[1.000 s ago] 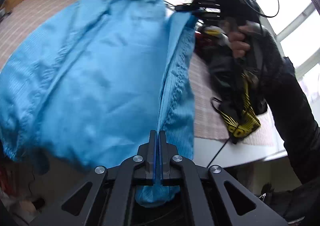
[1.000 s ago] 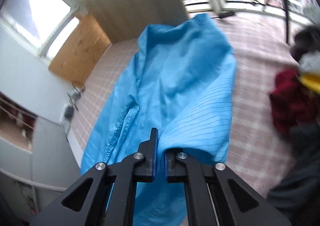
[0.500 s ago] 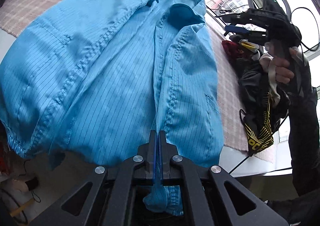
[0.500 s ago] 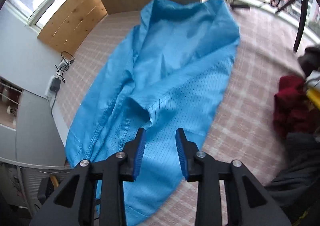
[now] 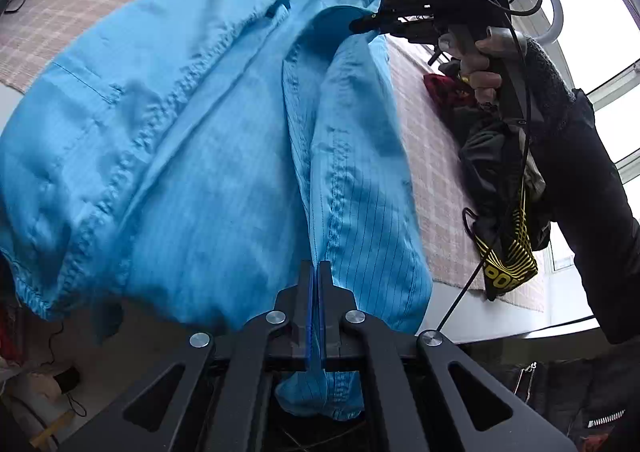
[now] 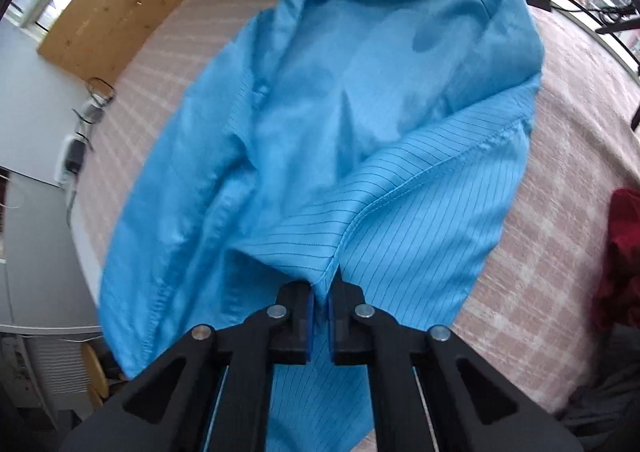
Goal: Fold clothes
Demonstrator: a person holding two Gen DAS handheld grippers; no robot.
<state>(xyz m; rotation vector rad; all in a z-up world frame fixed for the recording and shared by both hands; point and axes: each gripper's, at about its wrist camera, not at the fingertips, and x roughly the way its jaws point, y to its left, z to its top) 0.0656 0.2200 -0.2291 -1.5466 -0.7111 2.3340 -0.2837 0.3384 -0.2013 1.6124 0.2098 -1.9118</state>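
Left wrist view: left gripper [image 5: 317, 292] was clamped tight on the blue shirt [image 5: 192, 139], pinching the front edge near the hem, w/ a bit of fabric hanging below the fingers. Shirt lay spread face-up over the pink checked cloth [image 5: 436, 171] on the table, hem end drooping off the near edge. Right gripper [image 5: 362, 23] sat at the far end by the collar, held by the person's hand [image 5: 486, 65]. A pile of dark clothes [image 5: 496, 179] w/ a yellow-printed piece lay just beside the shirt on its right.

Right wrist view: right gripper [image 6: 319, 306] had just snapped closed & its blue pads [image 6: 307, 312] were pinching a striped fold of the blue shirt [image 6: 320, 123]. Red garment [image 6: 620, 252] sat at the right edge, apart from the shirt.
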